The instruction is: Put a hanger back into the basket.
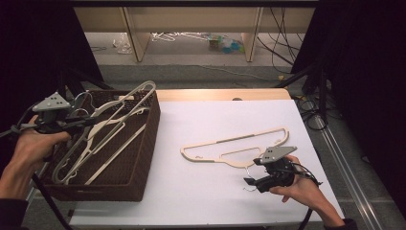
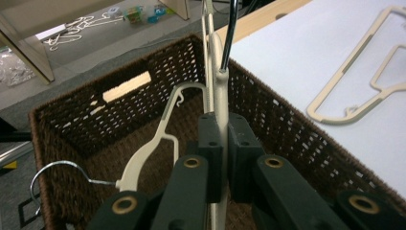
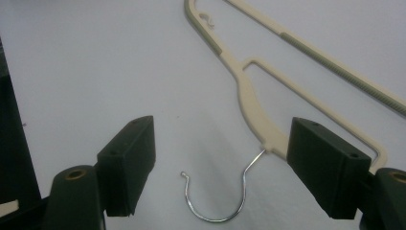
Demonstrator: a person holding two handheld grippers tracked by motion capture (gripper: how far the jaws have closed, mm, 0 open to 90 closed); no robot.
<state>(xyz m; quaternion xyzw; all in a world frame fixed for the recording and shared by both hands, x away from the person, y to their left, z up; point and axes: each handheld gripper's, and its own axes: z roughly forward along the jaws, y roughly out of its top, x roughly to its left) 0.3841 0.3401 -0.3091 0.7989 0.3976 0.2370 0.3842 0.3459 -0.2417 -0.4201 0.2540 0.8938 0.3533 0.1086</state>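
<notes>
A cream plastic hanger (image 2: 220, 93) stands on edge above the brown wicker basket (image 1: 146, 158), and my left gripper (image 1: 88, 122) is shut on its neck. In the left gripper view both jaws press on that neck (image 2: 221, 143). More cream hangers (image 1: 91, 153) lie inside the basket, one with a metal hook (image 2: 48, 175). Another cream hanger (image 1: 239, 146) lies flat on the white table (image 1: 201, 191). My right gripper (image 1: 252, 172) is open at its wire hook (image 3: 222, 196), which lies on the table between the jaws (image 3: 225, 143) without touching them.
The basket fills the table's left side, with its rim (image 2: 287, 132) close under the left gripper. Beyond the table's far wooden edge (image 1: 225, 93) are the floor, shelf legs and loose clutter (image 1: 225, 44). Cables run along the right side (image 1: 311, 115).
</notes>
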